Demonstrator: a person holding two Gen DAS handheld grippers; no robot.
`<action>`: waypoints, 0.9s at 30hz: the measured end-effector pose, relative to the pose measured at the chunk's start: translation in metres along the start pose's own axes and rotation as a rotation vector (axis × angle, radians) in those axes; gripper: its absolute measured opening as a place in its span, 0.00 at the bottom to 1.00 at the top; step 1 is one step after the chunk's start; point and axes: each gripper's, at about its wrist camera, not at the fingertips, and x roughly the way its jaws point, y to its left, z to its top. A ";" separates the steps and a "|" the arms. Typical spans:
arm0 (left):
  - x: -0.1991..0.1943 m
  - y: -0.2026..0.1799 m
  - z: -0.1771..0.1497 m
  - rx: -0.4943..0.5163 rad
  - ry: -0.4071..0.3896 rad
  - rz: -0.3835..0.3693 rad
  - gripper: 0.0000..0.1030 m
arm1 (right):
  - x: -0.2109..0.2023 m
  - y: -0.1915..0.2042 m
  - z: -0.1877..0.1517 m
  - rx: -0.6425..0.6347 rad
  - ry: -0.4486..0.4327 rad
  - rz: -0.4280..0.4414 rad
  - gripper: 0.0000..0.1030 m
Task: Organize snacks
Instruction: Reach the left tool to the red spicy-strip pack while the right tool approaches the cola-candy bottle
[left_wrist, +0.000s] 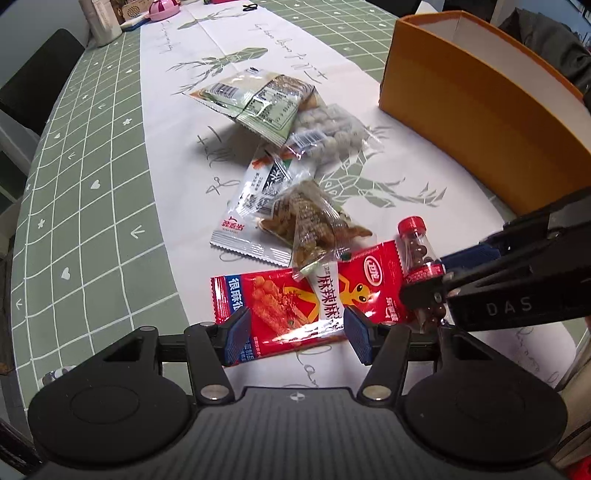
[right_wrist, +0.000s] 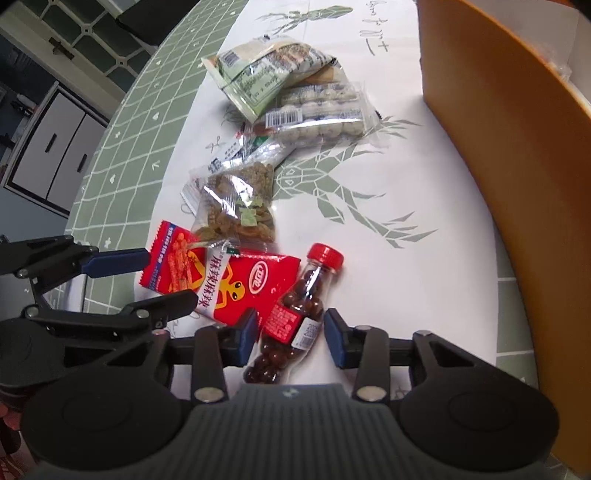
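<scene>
the right gripper (right_wrist: 290, 334) straddles a small clear bottle (right_wrist: 295, 317) of brown candies (red cap, red label) lying on the table (right_wrist: 388, 258), pads just beside its sides. the left gripper (right_wrist: 162, 278) sits over a red snack packet (right_wrist: 225, 280). an orange box (right_wrist: 517, 155) stands at right.

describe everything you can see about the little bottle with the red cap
The small bottle is clear plastic with a ribbed red screw cap, still on. It is filled with round brown candies and wears a red label with a white patch. It lies on its side on the white table runner, cap pointing away, beside the red snack packet; whether they touch is unclear. The right tool straddles its labelled middle, pads on either side with small gaps showing.
</scene>
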 end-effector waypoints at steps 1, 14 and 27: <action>0.001 0.000 -0.001 0.005 0.002 0.005 0.66 | 0.000 0.002 0.000 -0.018 -0.001 -0.006 0.35; 0.015 0.006 -0.006 -0.036 -0.011 0.002 0.73 | -0.006 -0.013 0.015 -0.085 -0.058 -0.145 0.35; -0.008 0.013 0.008 -0.273 -0.243 -0.062 0.71 | -0.002 -0.008 0.018 -0.161 -0.072 -0.167 0.34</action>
